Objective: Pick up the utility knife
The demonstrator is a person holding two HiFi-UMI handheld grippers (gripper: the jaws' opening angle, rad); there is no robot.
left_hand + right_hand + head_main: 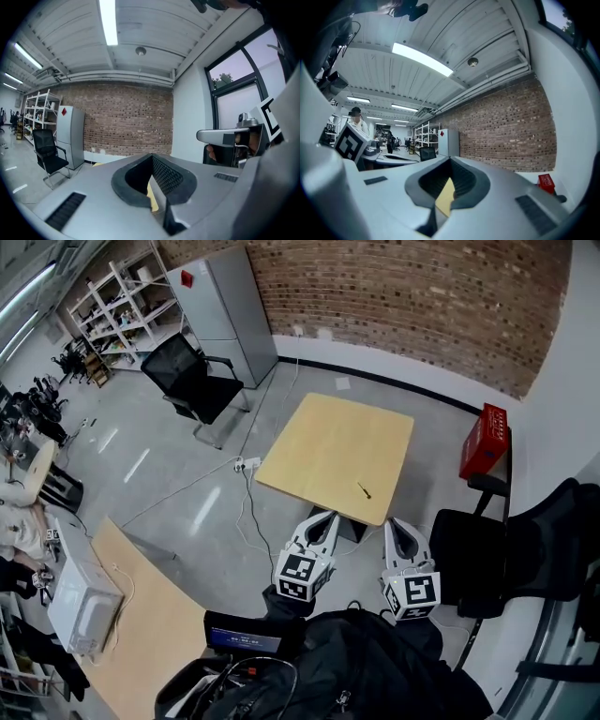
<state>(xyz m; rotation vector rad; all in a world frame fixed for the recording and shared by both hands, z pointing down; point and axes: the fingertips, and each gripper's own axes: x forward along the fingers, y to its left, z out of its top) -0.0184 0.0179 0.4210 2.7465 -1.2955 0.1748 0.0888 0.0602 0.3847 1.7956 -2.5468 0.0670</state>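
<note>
The utility knife [364,490], small, dark and thin, lies near the front right edge of the square light-wood table [319,442]. Both grippers hang in the air short of the table's near edge, pointing at it. My left gripper [325,517] is shut with nothing in it, below and left of the knife. My right gripper [397,524] is shut and empty too, just right of the knife's line. In the left gripper view the jaws [159,204] meet, with a sliver of tabletop showing past them. The right gripper view shows the same at its own jaws [439,201].
A red box [484,440] stands right of the table, with black chairs [525,549] beside it. A black office chair [192,381] and a grey cabinet [225,306] are at the back left. A power strip with cable [246,465] lies on the floor. A white microwave [80,601] sits on another table.
</note>
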